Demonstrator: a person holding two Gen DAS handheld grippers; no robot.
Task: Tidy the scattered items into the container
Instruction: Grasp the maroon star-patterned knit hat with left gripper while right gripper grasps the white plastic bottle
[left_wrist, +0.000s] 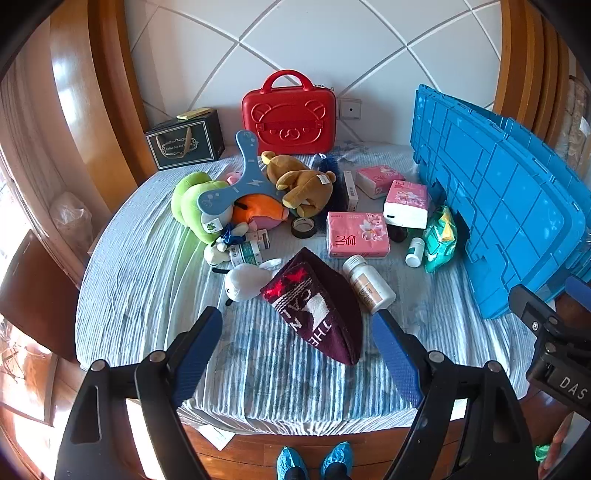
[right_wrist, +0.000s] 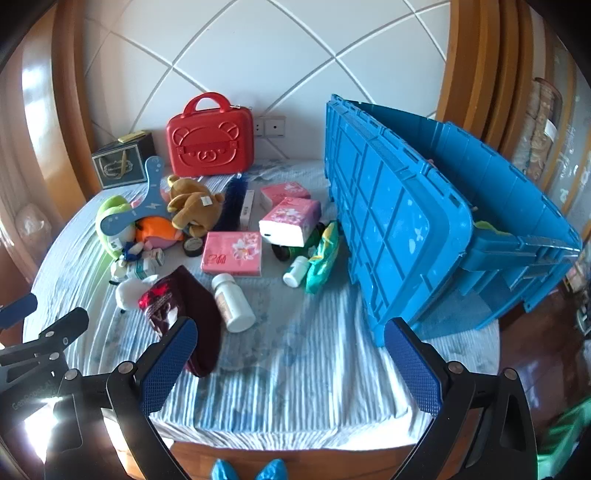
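I had both tools hanging above the near edge of the bed (left_wrist: 147, 295), tilted down toward the clutter. My left tool (left_wrist: 297, 325) stood wide, its blue pads (left_wrist: 199, 350) on either side of the maroon knit hat (left_wrist: 321, 310) in the view but clear of it, gripping nothing. My right tool (right_wrist: 291, 334) was spread as wide as it went, empty too, with only striped bedding showing between its pads (right_wrist: 166, 365). The big white pill bottle (left_wrist: 369, 282) lay on its side just beside the hat, and a small white plush (left_wrist: 245, 280) touched the hat's other flank. Further back sat three pink tissue packs (left_wrist: 357, 234), a roll of dark tape (left_wrist: 303, 227), a small white bottle (left_wrist: 414, 251), a green packet (left_wrist: 439, 240) and a heap of soft toys topped by a brown bear (left_wrist: 301, 181). The blue container (right_wrist: 424, 221) stood on the right side of the bed, its lid flap propped up toward the clutter, the green packet resting near its base
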